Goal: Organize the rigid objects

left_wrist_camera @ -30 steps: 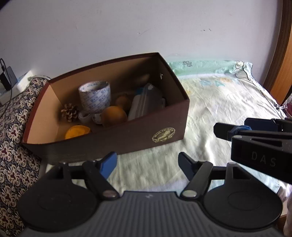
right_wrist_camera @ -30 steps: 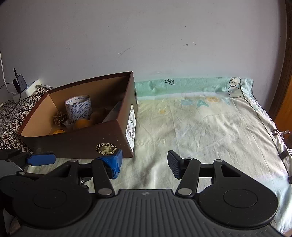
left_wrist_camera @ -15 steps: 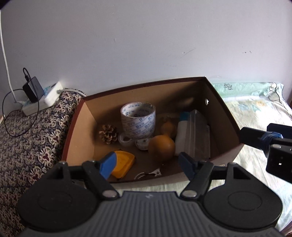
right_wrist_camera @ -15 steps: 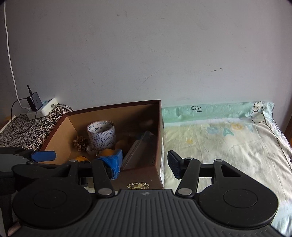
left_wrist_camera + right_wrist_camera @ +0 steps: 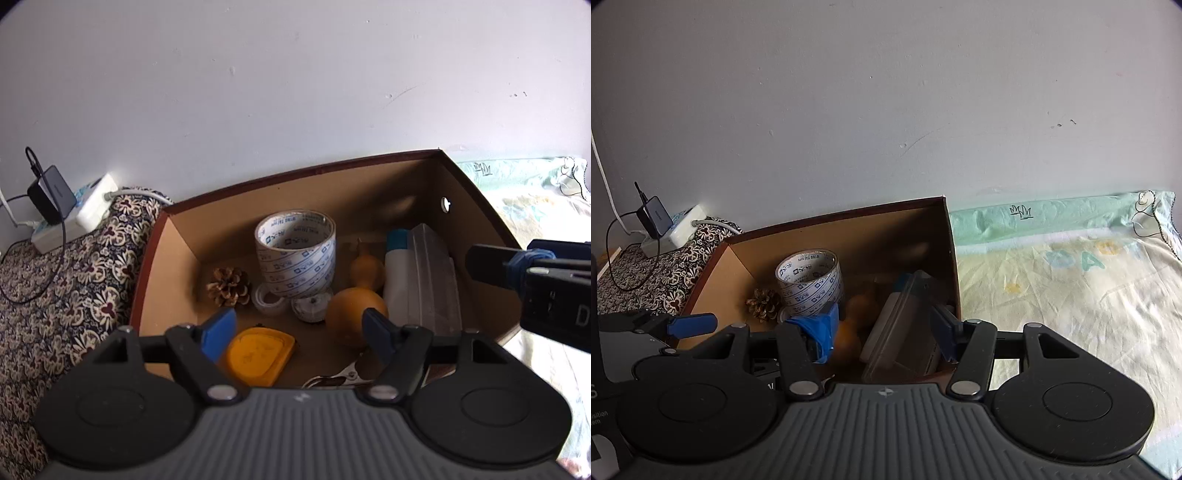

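Left gripper (image 5: 301, 328) wide, nothing between the jaws, poised over the near wall of the box (image 5: 476, 206). Right gripper (image 5: 886, 326) likewise spread and empty, above the box's right end; seen from the left wrist only as dark fingers (image 5: 491, 262) jutting in from the right edge, the rest cut off.

Inside the box: tape roll (image 5: 295, 258) standing at the middle, pine cone (image 5: 228, 286) to its left by the back wall, two small white rolls (image 5: 269, 301) at its foot — hard to make out. Orange case (image 5: 260, 356) near the front, partly behind the left finger. Gourd (image 5: 352, 319) right of centre, its lower side hidden by the other finger. White bottle (image 5: 397, 273) with a blue cap and a clear container (image 5: 432, 280) leaning at the right end. Something metal (image 5: 343, 373) at the front wall, mostly cut off — cannot tell what.

Box on a pale sheet (image 5: 1071, 295). Patterned cloth (image 5: 66, 280) to the left, with a power strip (image 5: 70, 218) and charger (image 5: 50, 199) on it.
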Tool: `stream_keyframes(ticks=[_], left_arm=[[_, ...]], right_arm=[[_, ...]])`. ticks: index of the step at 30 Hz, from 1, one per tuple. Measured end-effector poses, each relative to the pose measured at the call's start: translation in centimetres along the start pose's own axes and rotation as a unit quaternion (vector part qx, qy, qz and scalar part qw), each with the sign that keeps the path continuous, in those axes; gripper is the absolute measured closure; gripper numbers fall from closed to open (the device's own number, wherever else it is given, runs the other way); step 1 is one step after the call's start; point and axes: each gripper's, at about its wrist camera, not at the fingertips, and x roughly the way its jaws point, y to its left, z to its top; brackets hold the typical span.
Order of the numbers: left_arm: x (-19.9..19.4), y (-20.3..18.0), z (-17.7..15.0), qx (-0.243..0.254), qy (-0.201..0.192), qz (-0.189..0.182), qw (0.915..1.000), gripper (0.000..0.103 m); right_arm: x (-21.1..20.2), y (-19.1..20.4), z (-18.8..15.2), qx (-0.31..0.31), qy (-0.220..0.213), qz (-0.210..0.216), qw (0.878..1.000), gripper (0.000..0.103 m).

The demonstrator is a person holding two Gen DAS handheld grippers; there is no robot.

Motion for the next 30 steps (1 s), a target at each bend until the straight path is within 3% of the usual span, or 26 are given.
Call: stream_keyframes(ticks=[13,18,26,30], left_arm=[[4.5,2.8,-0.6,-0.020,0.031,-0.011,0.9992,0.028],[5.2,3.2,-0.4,-0.026,0.041,-0.032,0.9983,0.028],[6.8,3.4,-0.5,-0.043,0.067,-0.032,0.9964,0.028],[7.0,3.4,-0.4,-0.045,0.061,-0.025,0.9968,0.028]], right_arm=[[4.4,1.6,-0.3,-0.005,0.028,-0.015,0.999,0.063],[5.8,1.9,-0.8,-0.009,0.029,-0.031,0.999,0.063],[7.0,2.3,-1.4,-0.046,0.012,-0.056,0.997,0.063],[7.3,1.8,-1.2,-0.044,0.012,-0.060,0.997,0.062]])
